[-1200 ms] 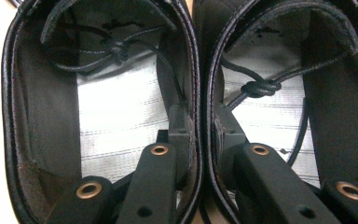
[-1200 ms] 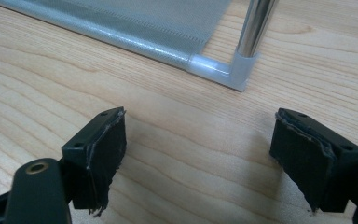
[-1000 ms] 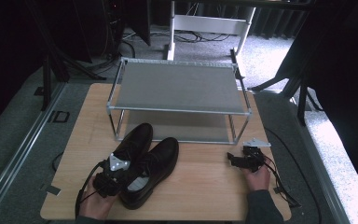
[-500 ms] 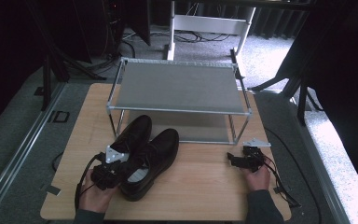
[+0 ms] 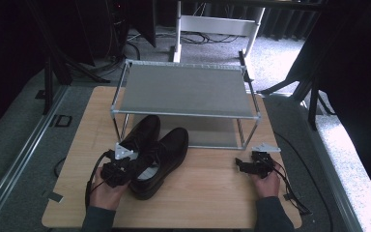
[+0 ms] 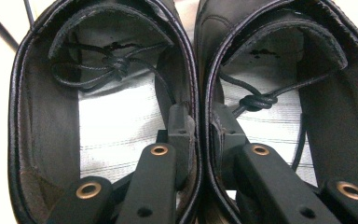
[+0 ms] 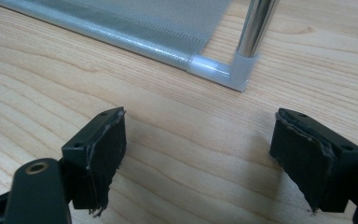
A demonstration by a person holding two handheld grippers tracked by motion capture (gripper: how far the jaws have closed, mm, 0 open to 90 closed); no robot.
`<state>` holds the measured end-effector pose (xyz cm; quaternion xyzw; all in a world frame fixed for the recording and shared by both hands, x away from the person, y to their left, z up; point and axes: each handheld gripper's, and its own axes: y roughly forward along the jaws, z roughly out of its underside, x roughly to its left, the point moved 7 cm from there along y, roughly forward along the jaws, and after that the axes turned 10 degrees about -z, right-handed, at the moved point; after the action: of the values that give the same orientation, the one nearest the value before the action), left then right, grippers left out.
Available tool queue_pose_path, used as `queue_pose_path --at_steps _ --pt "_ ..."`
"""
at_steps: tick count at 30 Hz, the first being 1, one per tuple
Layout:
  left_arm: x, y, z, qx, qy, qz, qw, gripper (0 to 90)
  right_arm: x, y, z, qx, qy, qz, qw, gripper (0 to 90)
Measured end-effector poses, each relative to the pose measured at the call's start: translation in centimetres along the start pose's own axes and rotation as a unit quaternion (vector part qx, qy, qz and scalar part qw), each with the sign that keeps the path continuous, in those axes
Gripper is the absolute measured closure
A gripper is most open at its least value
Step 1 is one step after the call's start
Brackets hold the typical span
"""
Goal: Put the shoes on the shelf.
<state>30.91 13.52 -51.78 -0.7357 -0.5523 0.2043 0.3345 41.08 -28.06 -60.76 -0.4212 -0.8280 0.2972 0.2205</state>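
A pair of black leather lace-up shoes stands side by side on the wooden table [image 5: 207,188], toes toward the rack: the left shoe [image 5: 142,134] and the right shoe [image 5: 166,154]. My left gripper [image 5: 125,166] is at their heels. In the left gripper view one jaw reaches into each shoe, and the left gripper [image 6: 200,126] is shut on the two adjoining inner walls, between the left shoe [image 6: 112,126] and the right shoe [image 6: 279,126]. My right gripper [image 5: 244,166] rests on the table at the right, open, with bare wood between the right gripper's [image 7: 200,154] pads.
A two-level metal shoe rack [image 5: 183,89] with grey mesh shelves stands at the back of the table. Its front right leg [image 7: 254,28] and lower shelf [image 7: 135,23] are just beyond my right gripper. Cables trail from both grippers toward the table's front edge.
My left gripper has carried the pair of shoes a little away from the front edge, their toes now closer to the rack. The right gripper has stayed put.
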Motion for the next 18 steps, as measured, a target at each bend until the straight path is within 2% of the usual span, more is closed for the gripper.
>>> queue_pose_path --at_steps 9,18 --pt "-0.3 1.0 -1.7 -0.009 -0.012 0.005 0.9999 81.3 0.0 0.0 0.0 0.000 0.000 0.000 1.0000 17.7" --pt "-0.3 1.6 -2.7 -0.014 -0.018 0.004 0.9997 81.3 0.0 0.0 0.0 0.000 0.000 0.000 1.0000 17.7"
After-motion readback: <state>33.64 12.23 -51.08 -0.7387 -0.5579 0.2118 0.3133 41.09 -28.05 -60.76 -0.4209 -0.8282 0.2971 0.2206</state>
